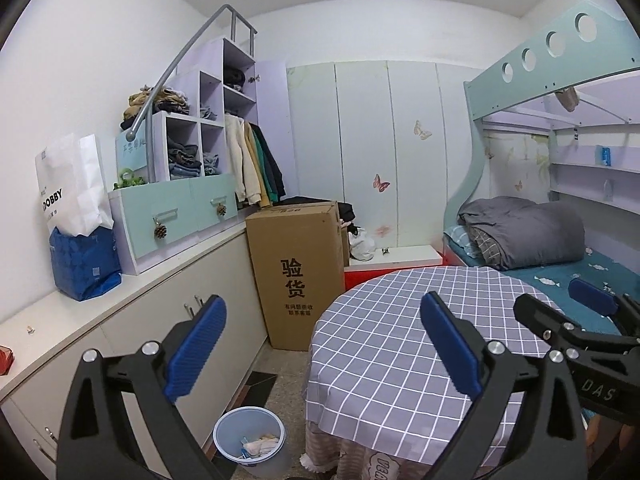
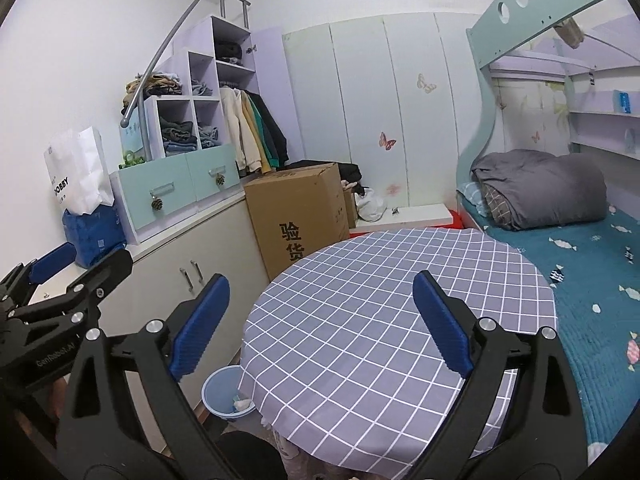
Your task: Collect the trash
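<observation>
A light blue trash bin [image 1: 250, 442] stands on the floor left of the round table [image 1: 400, 344], with crumpled paper trash [image 1: 260, 445] inside. It also shows in the right wrist view [image 2: 224, 396], partly hidden by the tablecloth. My left gripper [image 1: 322, 350] is open and empty, held above the table's left edge and the bin. My right gripper [image 2: 320, 324] is open and empty over the checked tablecloth [image 2: 400, 320]. Each gripper shows at the other view's edge: the right [image 1: 568, 312], the left [image 2: 84, 256].
A tall cardboard box [image 1: 298, 268] stands between the table and the low white cabinets [image 1: 160, 320]. A blue bag [image 1: 84, 264] and white paper bag [image 1: 72, 188] sit on the counter. A bed [image 2: 592, 280] with a grey quilt [image 2: 544, 188] lies right of the table.
</observation>
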A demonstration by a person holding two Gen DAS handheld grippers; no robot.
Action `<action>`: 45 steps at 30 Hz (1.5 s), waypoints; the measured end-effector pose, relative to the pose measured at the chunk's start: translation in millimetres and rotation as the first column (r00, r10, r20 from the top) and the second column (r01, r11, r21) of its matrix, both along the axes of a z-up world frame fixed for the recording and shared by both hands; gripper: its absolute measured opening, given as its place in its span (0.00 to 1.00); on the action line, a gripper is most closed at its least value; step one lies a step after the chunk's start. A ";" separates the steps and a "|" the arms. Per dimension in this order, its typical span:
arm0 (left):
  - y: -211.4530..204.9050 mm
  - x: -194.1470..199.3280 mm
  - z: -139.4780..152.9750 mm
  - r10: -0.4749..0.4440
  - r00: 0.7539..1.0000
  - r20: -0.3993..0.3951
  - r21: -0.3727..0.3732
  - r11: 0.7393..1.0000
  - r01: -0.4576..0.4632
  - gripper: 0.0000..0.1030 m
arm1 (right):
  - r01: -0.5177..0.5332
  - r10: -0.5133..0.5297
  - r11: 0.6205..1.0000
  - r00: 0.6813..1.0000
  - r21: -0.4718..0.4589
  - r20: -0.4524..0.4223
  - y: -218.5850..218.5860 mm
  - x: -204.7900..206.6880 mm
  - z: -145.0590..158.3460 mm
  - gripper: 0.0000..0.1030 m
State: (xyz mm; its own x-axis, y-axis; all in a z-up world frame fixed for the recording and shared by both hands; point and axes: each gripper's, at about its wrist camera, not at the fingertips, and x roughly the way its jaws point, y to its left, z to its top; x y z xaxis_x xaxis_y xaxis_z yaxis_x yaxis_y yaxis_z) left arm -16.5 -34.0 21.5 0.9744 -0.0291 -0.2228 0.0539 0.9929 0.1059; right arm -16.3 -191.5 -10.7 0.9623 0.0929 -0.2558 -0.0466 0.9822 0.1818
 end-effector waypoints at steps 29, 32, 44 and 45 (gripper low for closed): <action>7.1 6.2 -3.6 -0.001 1.000 -0.026 -0.019 1.000 0.000 0.94 | 0.009 -0.009 1.000 1.000 -0.015 0.011 4.6 -12.2 -1.3 0.91; 7.9 6.1 -4.0 -0.004 1.000 -0.028 -0.020 1.000 0.004 0.94 | 0.007 -0.006 1.000 1.000 -0.014 0.011 4.2 -11.9 -1.4 0.91; 6.9 7.8 -5.6 -0.010 1.000 -0.030 -0.017 1.000 0.010 0.94 | 0.008 -0.008 1.000 1.000 -0.017 0.010 4.6 -13.1 -1.5 0.92; 7.0 8.0 -6.0 -0.010 1.000 -0.029 -0.017 1.000 0.010 0.94 | 0.008 -0.008 1.000 1.000 -0.018 0.011 4.6 -13.3 -1.4 0.92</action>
